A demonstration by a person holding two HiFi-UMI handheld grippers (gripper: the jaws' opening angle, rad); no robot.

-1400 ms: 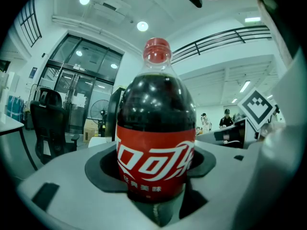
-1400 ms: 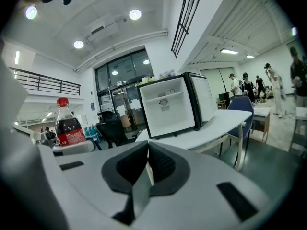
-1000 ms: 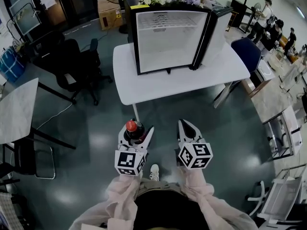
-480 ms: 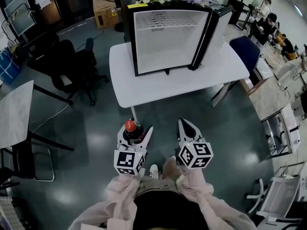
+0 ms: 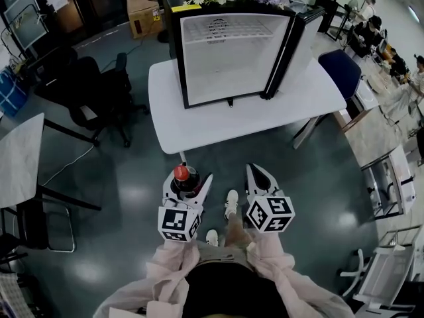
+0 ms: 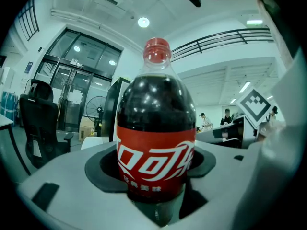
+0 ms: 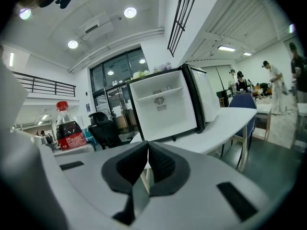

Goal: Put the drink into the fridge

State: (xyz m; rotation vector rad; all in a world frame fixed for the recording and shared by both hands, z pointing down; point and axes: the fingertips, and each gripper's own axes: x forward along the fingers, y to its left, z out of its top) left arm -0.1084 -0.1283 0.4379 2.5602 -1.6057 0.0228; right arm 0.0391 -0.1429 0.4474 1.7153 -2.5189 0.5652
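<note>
The white table (image 5: pixel 199 124) has drawn nearer; left tool (image 5: pixel 188 181) clamps the cola bottle (image 5: pixel 181 173), right tool (image 5: pixel 257 172) closed, empty.

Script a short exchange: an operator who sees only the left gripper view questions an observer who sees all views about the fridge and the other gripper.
Operator: Is the fridge open?
Observer: Yes; the fridge stands open on the white table, white inside facing us.
Operator: Anything in it?
Observer: Nothing shows but a wire shelf near its top.
Operator: The right gripper?
Observer: The right gripper is empty, jaws together.
</note>
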